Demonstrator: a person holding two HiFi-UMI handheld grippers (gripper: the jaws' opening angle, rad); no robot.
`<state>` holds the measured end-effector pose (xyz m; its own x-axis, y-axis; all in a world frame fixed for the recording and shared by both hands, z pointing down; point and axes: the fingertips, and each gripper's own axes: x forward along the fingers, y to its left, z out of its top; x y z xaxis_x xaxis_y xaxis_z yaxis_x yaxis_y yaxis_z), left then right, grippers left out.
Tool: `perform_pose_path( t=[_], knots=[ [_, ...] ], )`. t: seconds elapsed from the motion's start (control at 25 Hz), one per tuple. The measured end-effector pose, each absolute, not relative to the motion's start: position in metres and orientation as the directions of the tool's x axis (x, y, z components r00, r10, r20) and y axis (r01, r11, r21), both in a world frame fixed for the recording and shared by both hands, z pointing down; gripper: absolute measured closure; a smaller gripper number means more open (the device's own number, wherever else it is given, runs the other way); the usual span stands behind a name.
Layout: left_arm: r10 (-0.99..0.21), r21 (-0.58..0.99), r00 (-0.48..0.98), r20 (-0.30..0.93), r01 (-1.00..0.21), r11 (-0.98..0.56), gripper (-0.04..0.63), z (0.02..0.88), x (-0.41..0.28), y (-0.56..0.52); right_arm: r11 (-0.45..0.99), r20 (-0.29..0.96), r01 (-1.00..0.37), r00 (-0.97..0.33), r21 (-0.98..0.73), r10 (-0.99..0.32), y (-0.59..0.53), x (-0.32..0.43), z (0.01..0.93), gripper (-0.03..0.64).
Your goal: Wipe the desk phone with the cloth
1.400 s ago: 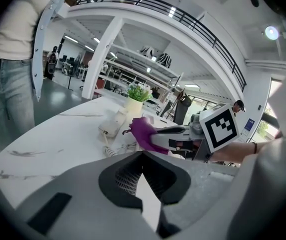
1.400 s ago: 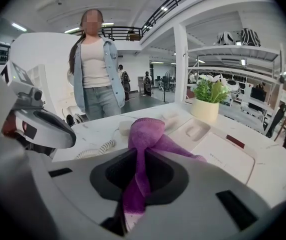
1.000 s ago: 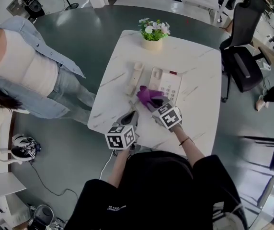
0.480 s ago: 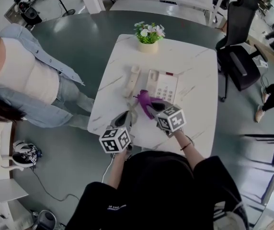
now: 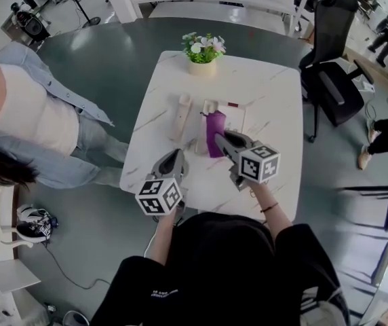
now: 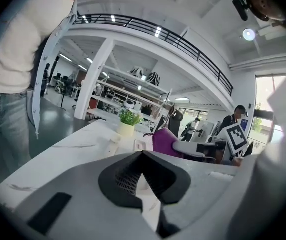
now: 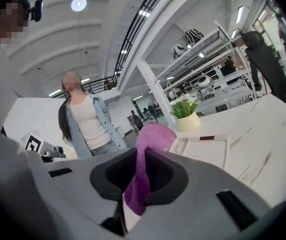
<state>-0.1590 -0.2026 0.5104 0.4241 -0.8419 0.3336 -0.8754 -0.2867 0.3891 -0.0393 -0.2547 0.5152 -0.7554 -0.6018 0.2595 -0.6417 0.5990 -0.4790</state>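
Right gripper point(image 5: 226, 141): fingers pinching the purple cloth point(image 5: 214, 132), a fold of which rises between them in the right gripper view. The cloth lies over the left part of the desk phone point(image 5: 231, 117), which sits near the middle of the white marble tabletop point(image 5: 268, 90). The phone's right side and a small red mark at its far edge are uncovered.

Left gripper point(image 5: 173, 160): fingers pressed together with nothing between them, held low over the near left part of the tabletop and well clear of the phone.

Handset point(image 5: 180, 117): off the phone, lying on the tabletop just to the phone's left (whether it touches the phone cannot be told).

Surroundings: a potted plant point(image 5: 202, 49) with white flowers stands at the far edge of the tabletop, beyond the phone. A person in a denim jacket point(image 5: 38, 114) stands on the floor to the left of the tabletop. A black office chair point(image 5: 330, 80) stands off its far right corner.
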Motion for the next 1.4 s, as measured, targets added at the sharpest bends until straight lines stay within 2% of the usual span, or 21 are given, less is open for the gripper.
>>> perform_pose_path(
  t=[0.32, 0.72, 1.08, 1.4],
  knots=[
    [-0.827, 0.372, 0.468, 0.313, -0.861, -0.347, 0.597, 0.499, -0.136, -0.218, 0.525, 0.197, -0.697, -0.674, -0.488, -0.712, -0.283, 0.005, 0.491, 0.583],
    [-0.8, 0.363, 0.508, 0.318, -0.845, -0.393, 0.597, 0.494, -0.113, -0.246, 0.41, 0.201, -0.802, -0.53, -0.434, -0.824, -0.326, 0.052, 0.485, 0.583],
    [-0.737, 0.392, 0.568, 0.365, -0.812, -0.432, 0.597, 0.514, -0.083, -0.261, 0.347, 0.286, -0.91, -0.403, -0.229, -0.869, -0.36, 0.082, 0.501, 0.583],
    [-0.701, 0.418, 0.593, 0.396, -0.796, -0.437, 0.597, 0.531, -0.069, -0.269, 0.406, 0.368, -0.903, -0.332, 0.144, -0.868, -0.385, 0.084, 0.514, 0.583]
  ],
)
